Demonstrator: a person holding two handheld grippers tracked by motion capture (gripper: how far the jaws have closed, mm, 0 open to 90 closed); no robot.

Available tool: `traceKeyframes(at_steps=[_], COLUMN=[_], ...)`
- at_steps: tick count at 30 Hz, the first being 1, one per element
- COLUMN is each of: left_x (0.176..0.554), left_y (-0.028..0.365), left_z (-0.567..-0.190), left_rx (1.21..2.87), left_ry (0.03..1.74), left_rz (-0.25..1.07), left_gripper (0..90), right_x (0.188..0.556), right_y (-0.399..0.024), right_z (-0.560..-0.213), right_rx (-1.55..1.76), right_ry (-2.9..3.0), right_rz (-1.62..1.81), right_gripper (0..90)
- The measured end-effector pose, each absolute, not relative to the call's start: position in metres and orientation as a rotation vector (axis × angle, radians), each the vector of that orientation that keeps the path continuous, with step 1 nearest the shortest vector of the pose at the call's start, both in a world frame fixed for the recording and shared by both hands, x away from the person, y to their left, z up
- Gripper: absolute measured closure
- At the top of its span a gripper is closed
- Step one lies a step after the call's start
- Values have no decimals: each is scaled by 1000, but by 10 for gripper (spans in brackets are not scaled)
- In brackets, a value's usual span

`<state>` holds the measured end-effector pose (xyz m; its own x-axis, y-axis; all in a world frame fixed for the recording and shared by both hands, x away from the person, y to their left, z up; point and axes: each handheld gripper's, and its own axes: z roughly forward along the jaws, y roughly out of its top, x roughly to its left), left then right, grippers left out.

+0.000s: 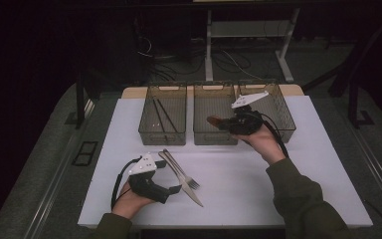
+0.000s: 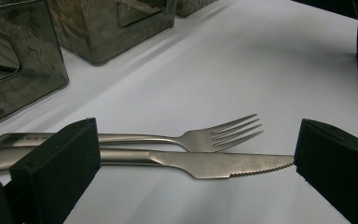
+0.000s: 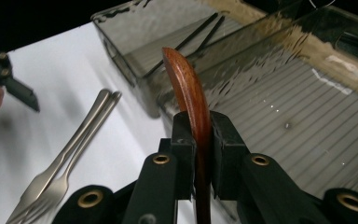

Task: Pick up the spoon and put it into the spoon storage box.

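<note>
My right gripper (image 1: 225,123) is shut on a curved brown wooden utensil (image 1: 213,120), which hangs over the front of the middle bin (image 1: 214,138). In the right gripper view the wooden utensil (image 3: 187,88) stands edge-on between the pressed pads (image 3: 182,140). A steel fork (image 1: 181,173) and knife (image 1: 194,197) lie side by side on the white table. My left gripper (image 1: 171,176) rests low beside them, open. In the left gripper view the knife (image 2: 214,164) and fork (image 2: 214,133) lie across the wide gap between the jaws, and the pads do not touch them.
Three translucent grey bins stand in a row at the back of the table. The left bin (image 1: 144,119) holds black chopsticks (image 1: 161,117). The right bin (image 1: 286,119) is behind my right hand. Cables and desk legs lie on the floor beyond.
</note>
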<state>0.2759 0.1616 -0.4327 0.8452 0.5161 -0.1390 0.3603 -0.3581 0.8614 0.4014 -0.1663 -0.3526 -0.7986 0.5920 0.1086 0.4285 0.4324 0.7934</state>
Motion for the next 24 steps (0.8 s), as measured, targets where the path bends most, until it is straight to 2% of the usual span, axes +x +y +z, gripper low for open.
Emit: traceKeyframes(at_steps=[24], left_x=[275], left_y=[161], left_z=[-431], left_rx=[1974], left_ry=[637], left_rz=[182], left_gripper=[0], right_x=[465], right_y=[-127], right_z=[-337], right_rx=[984], right_ry=[2426], right_rz=[1286], right_gripper=[801])
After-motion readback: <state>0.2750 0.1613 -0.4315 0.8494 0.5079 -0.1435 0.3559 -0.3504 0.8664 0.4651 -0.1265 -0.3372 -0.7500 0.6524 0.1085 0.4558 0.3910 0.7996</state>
